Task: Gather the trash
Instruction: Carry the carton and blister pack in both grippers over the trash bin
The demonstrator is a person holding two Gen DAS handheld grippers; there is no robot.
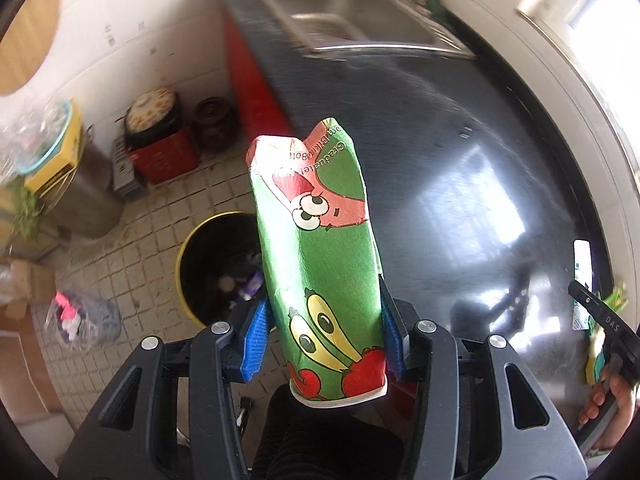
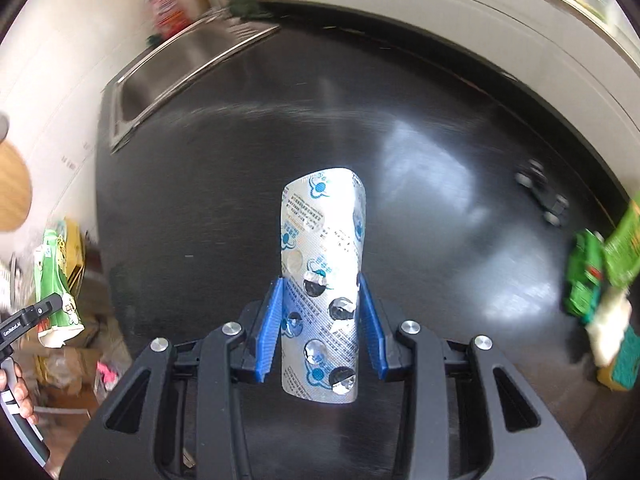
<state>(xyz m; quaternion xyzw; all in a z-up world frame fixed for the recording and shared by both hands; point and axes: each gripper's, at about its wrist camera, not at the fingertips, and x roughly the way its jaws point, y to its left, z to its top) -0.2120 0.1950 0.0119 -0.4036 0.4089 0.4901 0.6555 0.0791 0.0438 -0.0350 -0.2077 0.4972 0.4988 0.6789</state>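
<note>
The left gripper point(image 1: 324, 334) has its blue ribbed fingers point(image 1: 256, 338) partly closed against the two sides of a crushed green paper cup printed with cartoon characters point(image 1: 320, 248). The cup points away from the camera, its white rim nearest the lens and its flattened base farthest. Behind the cup, on the tiled floor point(image 1: 132, 236), stands a round black bin with a yellow rim point(image 1: 218, 268), with scraps of rubbish inside; the cup overlaps the bin's right edge in this view, though how far above it cannot be judged.

The right gripper point(image 2: 322, 322) has its blue fingers point(image 2: 270, 328) drawn in to a narrow gap, clamped on the long edges of a silver foil blister pack with blue print and burst pockets point(image 2: 320, 272). The pack stands out over the dark glossy tabletop point(image 2: 420, 152).

A stainless steel sink point(image 1: 352, 12) is set into the far end of that tabletop. At the right wrist view's right edge lies a blurred green wrapper or packet point(image 2: 592, 276), probably more litter, on the tabletop. A small dark object point(image 2: 544, 192) lies nearby, too smeared to identify.
</note>
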